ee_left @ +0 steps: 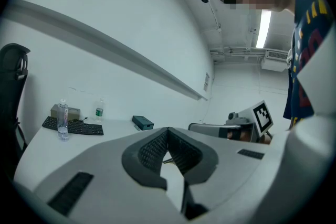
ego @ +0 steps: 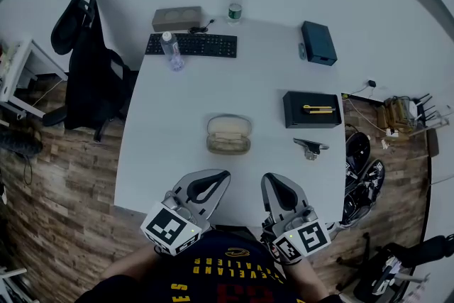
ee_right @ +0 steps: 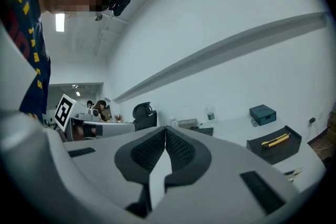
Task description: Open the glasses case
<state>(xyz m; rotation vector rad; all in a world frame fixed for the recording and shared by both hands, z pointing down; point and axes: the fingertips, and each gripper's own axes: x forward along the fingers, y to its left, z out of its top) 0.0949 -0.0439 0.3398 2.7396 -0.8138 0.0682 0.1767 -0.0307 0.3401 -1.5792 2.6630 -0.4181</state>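
Far left of the glasses case (ego: 228,134), past the bench (ego: 152,152) edge, stands a black office chair (ego: 85,74). Behind the case and to its left lie a water bottle (ego: 172,51) and a keyboard (ego: 191,45). The case itself sits mid-bench, its 2 halves laid open. Nearer the person than the case, the left gripper (ego: 224,175) and right gripper (ego: 269,178) hover well clear of it — each with jaws closed together on nothing. Right of the case rests a black tray (ego: 296,117).
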